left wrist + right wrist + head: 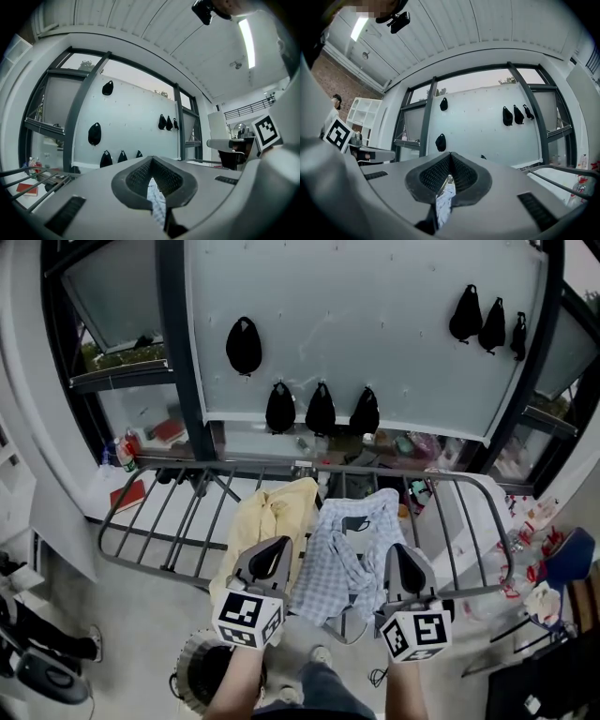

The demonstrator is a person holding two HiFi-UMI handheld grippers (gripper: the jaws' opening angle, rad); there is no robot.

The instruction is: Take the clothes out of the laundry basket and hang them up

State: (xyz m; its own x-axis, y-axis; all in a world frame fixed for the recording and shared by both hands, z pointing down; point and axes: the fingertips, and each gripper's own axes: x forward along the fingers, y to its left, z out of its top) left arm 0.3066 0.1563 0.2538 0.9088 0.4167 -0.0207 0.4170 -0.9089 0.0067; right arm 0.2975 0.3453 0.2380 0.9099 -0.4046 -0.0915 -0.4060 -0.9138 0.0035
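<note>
A grey drying rack [157,523] stands in front of a tall pale wall panel [375,324], where several black bags [244,345] hang on pegs. Two pieces of clothing lie over the rack. A yellow garment [267,512] is draped on the left part of the near rail. A blue and white checked shirt [349,554] hangs just beside it on the right, spread over the near rail with its lower edge drooping below the bars. The left gripper [274,554] points level toward the rack at the shirt's left edge, between the yellow garment and the shirt. In its own view the jaws are pressed together on a fold of checked cloth that comes out beneath the dark pads. The right gripper [405,563] points the same way at the shirt's right edge, and its jaws likewise pinch a strip of the same pale checked cloth. So the shirt is held at both sides while it lies across the rack. Below the left forearm a round dark laundry basket [197,667] with a perforated rim sits on the floor, partly hidden by the arm, and what is in it cannot be made out. A red book [128,495] lies on the floor beyond the rack's left end.
</note>
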